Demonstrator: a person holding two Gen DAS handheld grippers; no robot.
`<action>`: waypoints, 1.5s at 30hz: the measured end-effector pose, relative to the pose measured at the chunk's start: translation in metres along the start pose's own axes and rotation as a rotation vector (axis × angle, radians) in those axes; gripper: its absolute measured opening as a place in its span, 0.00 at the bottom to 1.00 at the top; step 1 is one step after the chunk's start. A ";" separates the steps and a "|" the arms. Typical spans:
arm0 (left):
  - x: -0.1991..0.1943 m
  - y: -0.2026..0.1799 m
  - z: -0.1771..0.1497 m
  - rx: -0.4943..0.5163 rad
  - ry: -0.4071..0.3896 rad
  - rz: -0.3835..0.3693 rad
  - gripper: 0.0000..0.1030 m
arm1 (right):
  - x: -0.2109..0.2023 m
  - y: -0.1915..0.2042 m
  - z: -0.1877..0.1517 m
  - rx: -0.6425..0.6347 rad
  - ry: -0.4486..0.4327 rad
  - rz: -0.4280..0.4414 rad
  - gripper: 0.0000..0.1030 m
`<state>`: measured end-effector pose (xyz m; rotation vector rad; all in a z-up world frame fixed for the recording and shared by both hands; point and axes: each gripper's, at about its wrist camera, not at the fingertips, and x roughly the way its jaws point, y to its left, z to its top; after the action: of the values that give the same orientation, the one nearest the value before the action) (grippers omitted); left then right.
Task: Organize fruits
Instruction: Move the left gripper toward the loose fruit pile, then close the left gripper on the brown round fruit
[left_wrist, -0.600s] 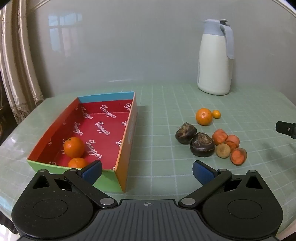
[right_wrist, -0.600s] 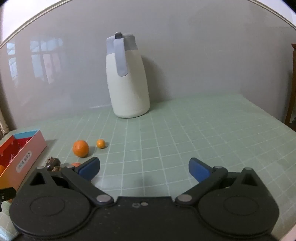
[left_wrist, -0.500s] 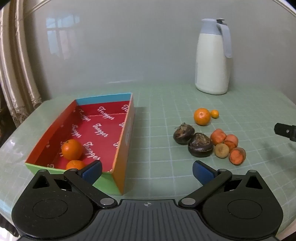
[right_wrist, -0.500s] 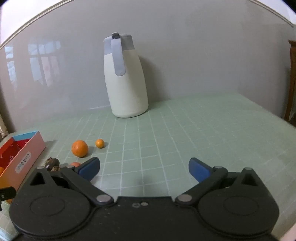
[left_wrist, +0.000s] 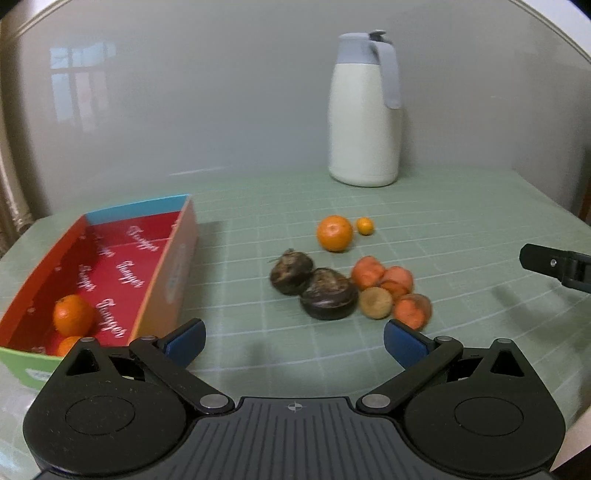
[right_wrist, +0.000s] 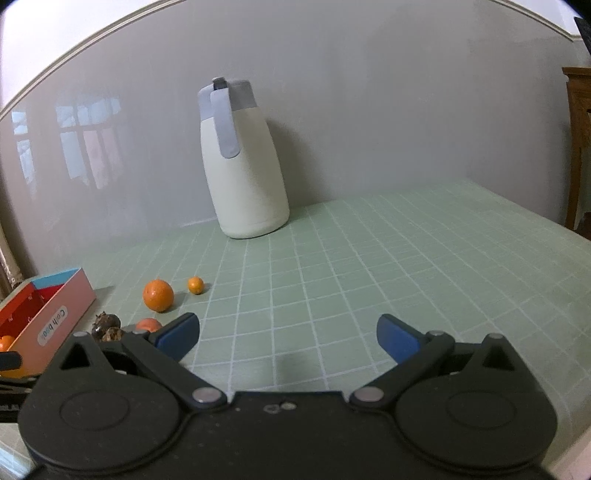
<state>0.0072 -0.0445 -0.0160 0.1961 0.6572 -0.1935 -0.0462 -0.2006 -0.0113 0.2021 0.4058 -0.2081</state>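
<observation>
Holding two oranges, perhaps more hidden, the red box sits; both tongs gape empty.

A cream jug with a grey-blue lid stands upright at the far side of the green gridded table, by the grey wall.

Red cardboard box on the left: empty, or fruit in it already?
Not empty: two oranges lie in the near end of the red cardboard box.
</observation>
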 end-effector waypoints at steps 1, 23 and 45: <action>0.001 -0.002 0.002 -0.003 -0.015 -0.007 0.99 | 0.000 0.000 0.000 0.002 -0.001 0.002 1.00; 0.022 -0.061 0.015 0.043 -0.003 -0.189 0.69 | -0.018 -0.025 -0.005 0.052 -0.046 -0.025 1.00; 0.038 -0.084 0.016 -0.017 0.023 -0.190 0.49 | -0.020 -0.041 -0.005 0.093 -0.063 -0.026 1.00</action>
<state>0.0263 -0.1339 -0.0373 0.1198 0.7006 -0.3682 -0.0764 -0.2352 -0.0141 0.2811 0.3370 -0.2589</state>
